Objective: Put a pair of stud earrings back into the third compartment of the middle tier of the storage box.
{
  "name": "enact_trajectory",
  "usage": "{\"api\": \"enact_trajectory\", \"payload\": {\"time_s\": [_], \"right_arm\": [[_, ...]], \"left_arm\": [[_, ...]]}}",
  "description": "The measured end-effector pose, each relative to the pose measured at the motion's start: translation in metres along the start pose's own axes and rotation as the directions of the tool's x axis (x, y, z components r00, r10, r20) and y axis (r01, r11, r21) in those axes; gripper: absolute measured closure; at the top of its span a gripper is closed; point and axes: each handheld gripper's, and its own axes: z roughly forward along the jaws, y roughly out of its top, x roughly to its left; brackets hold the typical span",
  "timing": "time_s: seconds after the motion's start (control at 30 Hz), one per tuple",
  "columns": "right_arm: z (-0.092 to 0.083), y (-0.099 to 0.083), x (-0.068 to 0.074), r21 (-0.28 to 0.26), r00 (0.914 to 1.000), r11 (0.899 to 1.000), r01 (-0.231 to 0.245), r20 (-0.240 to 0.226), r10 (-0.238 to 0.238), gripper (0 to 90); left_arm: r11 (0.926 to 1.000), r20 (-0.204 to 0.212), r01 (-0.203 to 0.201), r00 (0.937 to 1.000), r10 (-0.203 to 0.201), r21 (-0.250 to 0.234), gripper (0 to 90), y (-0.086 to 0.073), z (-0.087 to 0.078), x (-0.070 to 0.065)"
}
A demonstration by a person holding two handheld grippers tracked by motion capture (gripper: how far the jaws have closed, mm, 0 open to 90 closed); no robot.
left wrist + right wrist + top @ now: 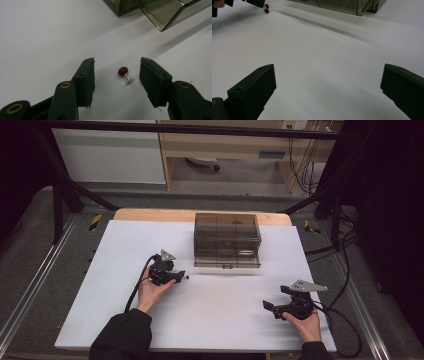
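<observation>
A small dark red bead on a short silver pin (124, 73) is seen lying on the white tabletop (125, 270), between the two spread jaws of the left gripper (117, 75) in the left gripper view. Neither jaw is touched by it; a gap is left on both sides, and nothing is held. In the high view the left gripper (181, 277) is held low over the table by the left hand (152, 290), its tips pointed to the right, just in front of the box's left corner.

The right gripper (328, 87) is shown wide open in its own view, with bare white surface between its jaws and nothing gripped. In the high view it (270, 308) is held by the right hand (305, 322) near the table's front right, well apart from the pin and the box.

Two grippers are counted, and one smoky transparent plastic box (227, 240) with inner dividers, set at the middle rear of the table. One pin is seen clearly in the left gripper view; in the right gripper view two small red spots (266, 8) are made out beside the far gripper's jaws, and whether a second bead or a reflection is shown cannot be told.

The white top is laid over a wooden board (150, 215), whose edge is exposed at the back. The table is surrounded by a black frame (60, 195); grey carpet, pale cabinets (110, 155) and hanging cables (300, 165) are seen beyond.
</observation>
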Motion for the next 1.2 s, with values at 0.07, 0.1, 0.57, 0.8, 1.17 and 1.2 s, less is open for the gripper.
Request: {"api": "enact_trajectory", "payload": {"time_s": [0.07, 0.1, 0.57, 0.8, 1.17, 1.2], "right_arm": [[0.0003, 0.0000, 0.0000, -0.001, 1.0000, 1.000, 0.000, 0.000, 0.000, 0.6], [0.0004, -0.0001, 0.0000, 0.001, 1.0000, 1.000, 0.000, 0.000, 0.000, 0.7], [0.0002, 0.0000, 0.0002, -0.001, 1.0000, 1.000, -0.002, -0.001, 0.002, 0.6], [-0.0003, 0.0001, -0.0001, 0.001, 1.0000, 1.000, -0.001, -0.001, 0.001, 0.7], [0.0002, 0.0000, 0.0001, 0.000, 1.0000, 1.000, -0.001, -0.002, 0.001, 0.7], [0.0002, 0.0000, 0.0001, 0.000, 1.0000, 1.000, -0.001, -0.002, 0.001, 0.7]], "left_arm": [[1.0000, -0.006, 0.000, 1.0000, 0.000, 0.002, 52.0, -0.0002, 0.0014, -0.0003], [1.0000, 0.003, 0.006, 1.0000, -0.006, -0.002, 54.3, -0.0002, 0.0020, -0.0007], [0.9999, 0.007, -0.014, 0.9999, 0.014, 0.007, 71.0, -0.0015, 0.0051, -0.0063], [0.9999, 0.002, -0.015, 0.9999, 0.015, 0.003, 78.0, -0.0019, 0.0055, -0.0051], [0.9998, 0.024, -0.020, 0.9995, 0.020, 0.002, 81.6, -0.0021, 0.0044, -0.0016], [0.9998, 0.024, -0.020, 0.9995, 0.020, 0.002, 81.6, -0.0021, 0.0044, -0.0016]]}}
